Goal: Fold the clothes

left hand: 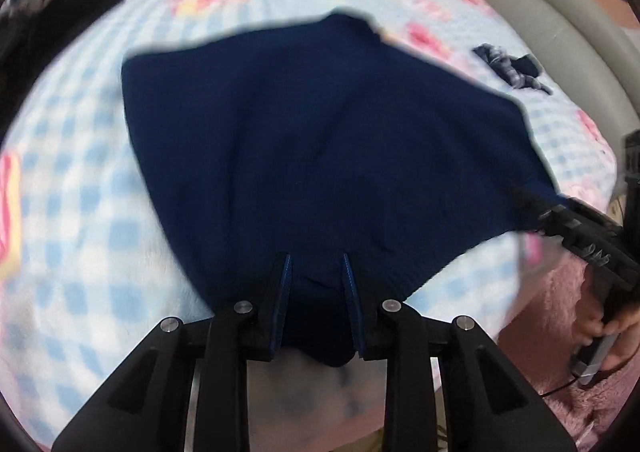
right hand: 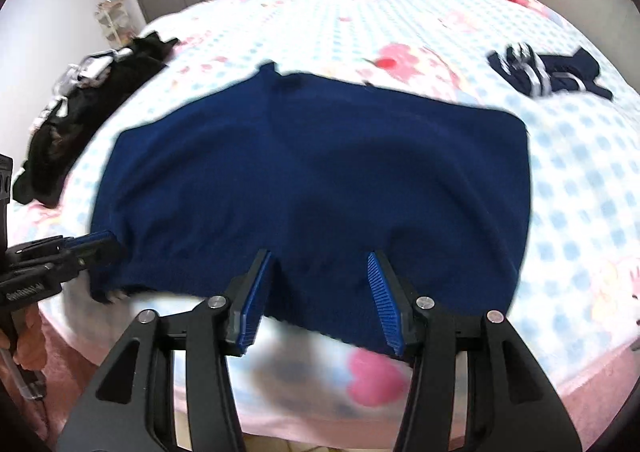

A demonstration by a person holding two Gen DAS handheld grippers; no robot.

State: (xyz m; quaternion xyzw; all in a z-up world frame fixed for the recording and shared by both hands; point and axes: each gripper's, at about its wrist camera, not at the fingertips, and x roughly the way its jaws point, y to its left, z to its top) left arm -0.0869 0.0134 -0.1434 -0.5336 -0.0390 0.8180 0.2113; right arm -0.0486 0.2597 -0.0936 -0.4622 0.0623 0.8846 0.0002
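From the left wrist view, a navy sweater (left hand: 320, 139) lies spread on a bed (left hand: 80, 179) covered in a blue-and-white checked sheet with pink prints. The left gripper (left hand: 316, 264) stands at the sweater's near hem with its jaws a little apart; a bunch of the navy knit sits between the blue pads (left hand: 285, 292), but whether they press on it I cannot tell. At the sweater's right near corner the right gripper (left hand: 560, 215) shows only from the side, with a hand (left hand: 616, 332) on its handle. Beyond the sweater to the right lies a small dark striped garment (left hand: 512, 67); beyond it to the left, a black heap of clothes (left hand: 52, 19). A grey padded bed edge (left hand: 560, 11) curves past the sweater's far right.

From the right wrist view, the same sweater (right hand: 320, 171) lies flat, its hem nearest the camera. The right gripper (right hand: 320, 264) is about half open over that hem, its pads (right hand: 382, 300) well clear of each other and closed on nothing. The left gripper (right hand: 96, 242) sits at the sweater's left near corner. The black heap (right hand: 80, 111) lies left of the sweater, the striped garment (right hand: 548, 71) beyond it to the right.
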